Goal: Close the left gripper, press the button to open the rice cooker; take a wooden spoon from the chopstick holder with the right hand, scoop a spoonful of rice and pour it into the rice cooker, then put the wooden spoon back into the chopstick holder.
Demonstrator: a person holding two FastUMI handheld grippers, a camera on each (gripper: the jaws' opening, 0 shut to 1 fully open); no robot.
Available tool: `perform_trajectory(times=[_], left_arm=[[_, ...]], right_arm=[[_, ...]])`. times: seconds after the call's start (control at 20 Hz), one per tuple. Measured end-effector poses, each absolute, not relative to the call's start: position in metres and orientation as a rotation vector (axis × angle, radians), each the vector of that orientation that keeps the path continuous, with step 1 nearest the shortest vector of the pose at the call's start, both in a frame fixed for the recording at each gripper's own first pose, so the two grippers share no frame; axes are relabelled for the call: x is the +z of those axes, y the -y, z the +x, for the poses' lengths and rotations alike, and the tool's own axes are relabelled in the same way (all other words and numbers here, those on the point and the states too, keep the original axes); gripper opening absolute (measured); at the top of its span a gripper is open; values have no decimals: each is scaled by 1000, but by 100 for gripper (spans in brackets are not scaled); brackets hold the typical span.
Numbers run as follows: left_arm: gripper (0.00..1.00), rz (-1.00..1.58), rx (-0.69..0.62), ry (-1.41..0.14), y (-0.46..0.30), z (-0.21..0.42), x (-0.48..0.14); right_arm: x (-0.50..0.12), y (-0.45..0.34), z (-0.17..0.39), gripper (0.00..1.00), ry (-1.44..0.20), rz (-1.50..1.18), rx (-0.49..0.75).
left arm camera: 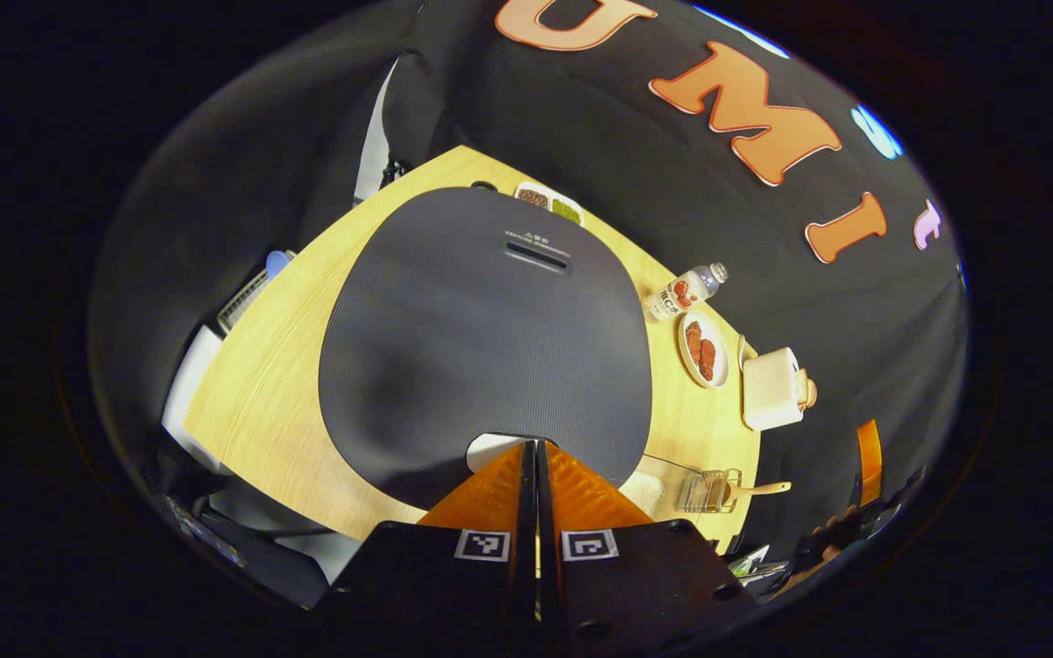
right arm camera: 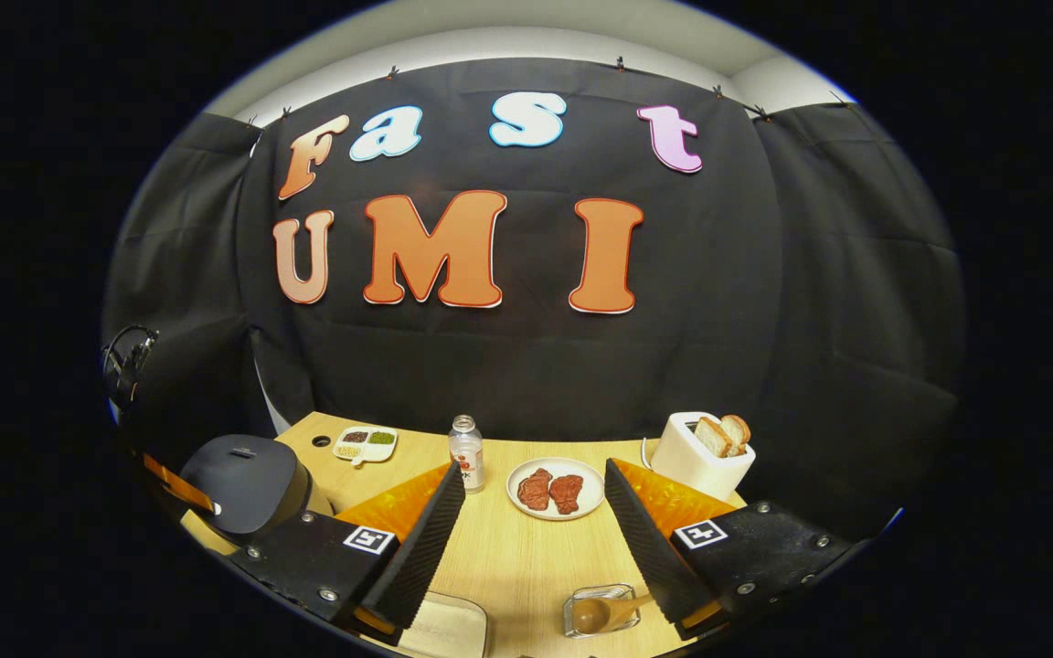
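The left tool, pressed together, hovers above the closed rice cooker, while the spread right tool has not taken the wooden spoon.

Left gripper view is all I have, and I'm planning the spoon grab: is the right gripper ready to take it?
Observer: Yes. The right gripper has its jaws wide apart with nothing between them.
Operator: Where is the spoon relative to it?
Observer: The wooden spoon rests in the chopstick holder, low in the right gripper view, close beside the right-hand jaw and untouched.
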State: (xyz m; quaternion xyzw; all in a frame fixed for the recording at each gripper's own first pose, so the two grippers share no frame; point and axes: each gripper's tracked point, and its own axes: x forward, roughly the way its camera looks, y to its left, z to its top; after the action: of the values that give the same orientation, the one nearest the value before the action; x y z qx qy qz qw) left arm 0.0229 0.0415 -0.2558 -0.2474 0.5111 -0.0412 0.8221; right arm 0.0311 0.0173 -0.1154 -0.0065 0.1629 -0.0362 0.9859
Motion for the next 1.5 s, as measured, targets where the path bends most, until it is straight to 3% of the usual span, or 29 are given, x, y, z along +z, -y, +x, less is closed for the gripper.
perform_trajectory(times=[0.3,0.6,0.75,1.2,1.35,1.4,1.5], left_arm=[[6,-337,-63,-753,-44,44,-192],[7,-177,100,-412,-71,75,-114],[12,-107,128,-295,-70,76,-78],[89,-46,140,-275,-43,64,-81],[100,-16,148,-240,-34,58,-77],[96,-7,150,-225,-30,56,-75],[99,0,142,-213,-22,52,-75]], right_arm=[[-139,18,16,95,-381,5,-127],[-168,56,2,95,-436,35,-165],[-184,76,-4,96,-466,59,-184],[-240,126,-17,96,-582,134,-264],[-256,135,-21,96,-602,137,-275],[-261,136,-22,95,-615,144,-276],[-275,138,-22,96,-638,166,-280]])
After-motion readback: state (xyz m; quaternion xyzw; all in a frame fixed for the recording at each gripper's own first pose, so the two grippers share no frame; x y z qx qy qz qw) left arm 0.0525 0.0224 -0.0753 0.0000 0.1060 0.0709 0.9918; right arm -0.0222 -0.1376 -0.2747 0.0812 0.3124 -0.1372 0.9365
